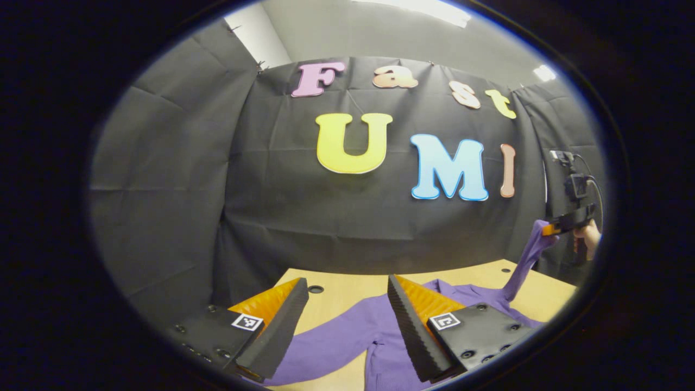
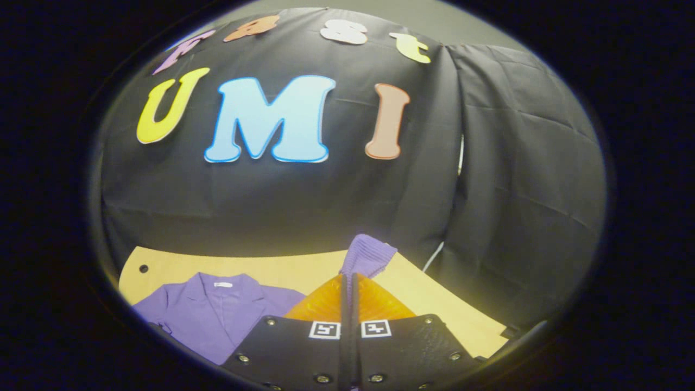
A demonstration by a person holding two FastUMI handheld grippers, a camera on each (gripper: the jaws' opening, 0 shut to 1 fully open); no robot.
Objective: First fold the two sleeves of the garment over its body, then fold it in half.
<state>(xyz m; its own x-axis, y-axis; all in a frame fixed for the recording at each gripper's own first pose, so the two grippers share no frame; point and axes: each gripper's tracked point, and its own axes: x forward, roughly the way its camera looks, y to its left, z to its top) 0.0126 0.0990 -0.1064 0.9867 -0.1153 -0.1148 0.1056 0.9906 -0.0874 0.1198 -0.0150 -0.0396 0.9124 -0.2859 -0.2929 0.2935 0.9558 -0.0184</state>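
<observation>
Right claw (image 2: 347,285) has its fingers pinched tight on the cuff (image 2: 366,255) of one purple sleeve, the ribbed end poking out past the tips at twelve o'clock in the right gripper view, lifted clear of the worktop (image 2: 434,304). From the left gripper view you can see that same claw out at three o'clock, a hand (image 1: 589,236) behind it, and the sleeve (image 1: 524,260) strung up taut from the shoulder like a rope. The garment (image 1: 347,336) itself lies spread on the wooden worktop (image 1: 347,288), its collar (image 2: 222,290) showing at eight o'clock in the right gripper view, body flat, the other sleeve running out toward seven o'clock beneath the left claw. And the left claw (image 1: 347,315) — wide open, fingers well apart, gripping nothing, hovering above the cloth near the armpit seam. So I'd call this the first sleeve fold, caught mid-lift. What comes next, by my reckoning, is carrying that cuff across over the chest and laying it down flat without dragging the body out of square; the open claw looks well placed to pin the fabric if it starts to slide. The second sleeve and the halving fold are not yet done.
</observation>
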